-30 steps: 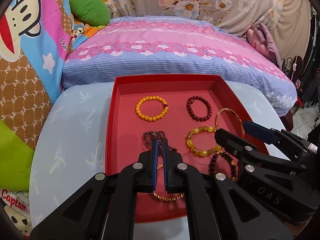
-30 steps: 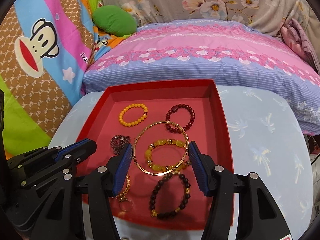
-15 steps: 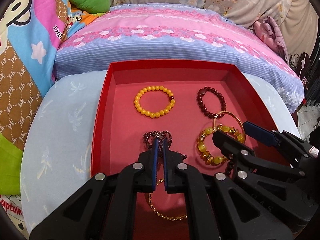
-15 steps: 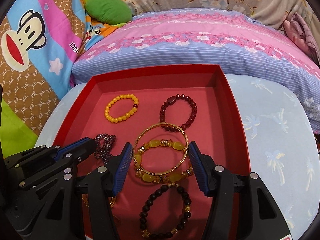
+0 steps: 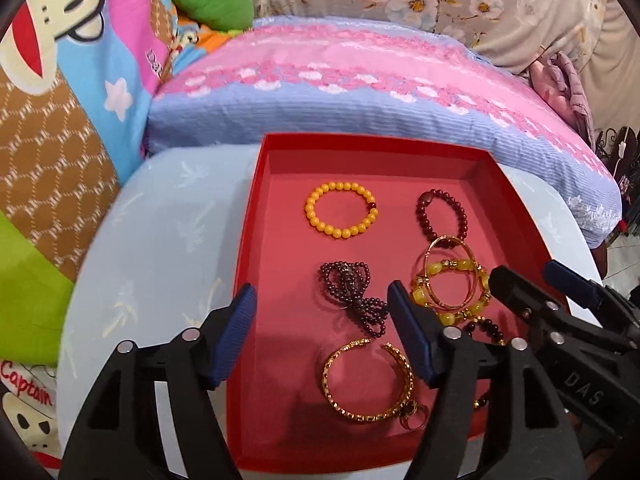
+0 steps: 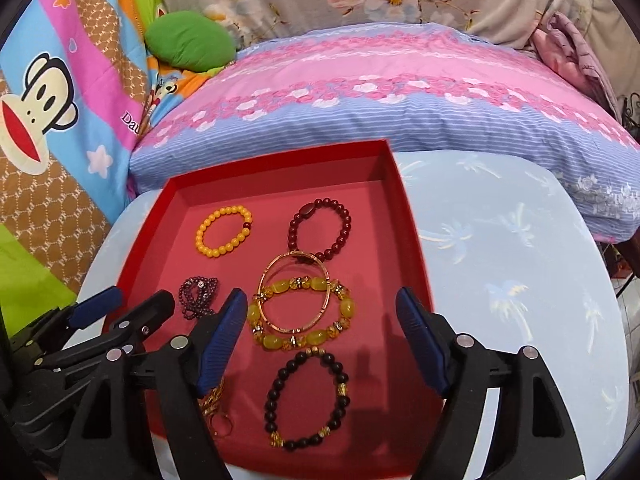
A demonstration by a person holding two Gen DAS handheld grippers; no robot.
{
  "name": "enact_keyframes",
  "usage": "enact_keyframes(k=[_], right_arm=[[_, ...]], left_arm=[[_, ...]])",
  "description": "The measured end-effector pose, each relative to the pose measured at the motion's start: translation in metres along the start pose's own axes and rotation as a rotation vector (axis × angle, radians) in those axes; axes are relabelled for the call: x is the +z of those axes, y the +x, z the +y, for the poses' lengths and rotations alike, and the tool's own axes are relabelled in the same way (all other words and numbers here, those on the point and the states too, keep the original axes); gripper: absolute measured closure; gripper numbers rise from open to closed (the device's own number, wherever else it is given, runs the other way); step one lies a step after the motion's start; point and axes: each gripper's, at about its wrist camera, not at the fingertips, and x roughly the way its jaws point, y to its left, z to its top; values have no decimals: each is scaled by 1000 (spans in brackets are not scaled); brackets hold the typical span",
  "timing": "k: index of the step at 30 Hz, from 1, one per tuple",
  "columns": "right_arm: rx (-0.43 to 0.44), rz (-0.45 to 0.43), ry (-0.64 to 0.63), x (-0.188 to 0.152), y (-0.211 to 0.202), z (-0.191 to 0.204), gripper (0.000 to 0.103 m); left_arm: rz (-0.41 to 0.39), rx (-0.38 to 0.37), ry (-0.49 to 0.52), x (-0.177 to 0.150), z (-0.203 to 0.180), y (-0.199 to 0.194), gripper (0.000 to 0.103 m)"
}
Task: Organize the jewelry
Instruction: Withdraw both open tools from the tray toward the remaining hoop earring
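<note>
The red tray [image 6: 412, 240] is holding bead bracelets [image 6: 223, 231] and gold bangles [image 6: 294, 292]. The left claw [image 5: 320, 320] and the right claw [image 6: 320, 320] are hanging wide open, having just been opening, gripping nothing.

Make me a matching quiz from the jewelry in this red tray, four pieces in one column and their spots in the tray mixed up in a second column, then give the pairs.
Items:
1. orange bead bracelet
2. dark red bead bracelet
3. black bead bracelet
4. purple bead strand

Spots in the red tray:
A. near edge, right wrist view
B. far left
C. far right
D. between the left gripper pads

Pairs: 1-B, 2-C, 3-A, 4-D
</note>
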Motion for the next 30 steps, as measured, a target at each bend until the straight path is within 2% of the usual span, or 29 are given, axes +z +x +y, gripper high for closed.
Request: enact_keyframes(k=[9,16,24,30], right_arm=[[-18,-49,-20,-15,-50,3,29],[-14,-48,-24,-44,-83,5,29],[-14,-33,-47,-83,-105,11,28],[-15,-10,-90,-113,-110,21,29]], left_arm=[[-19,-18,7,-17,-5,-42,37],[-29,-26,6,-44,-7,-75,34],[-6,-29,12,-84,-4,-97,34],[6,-17,6,-116,8,-108,28]])
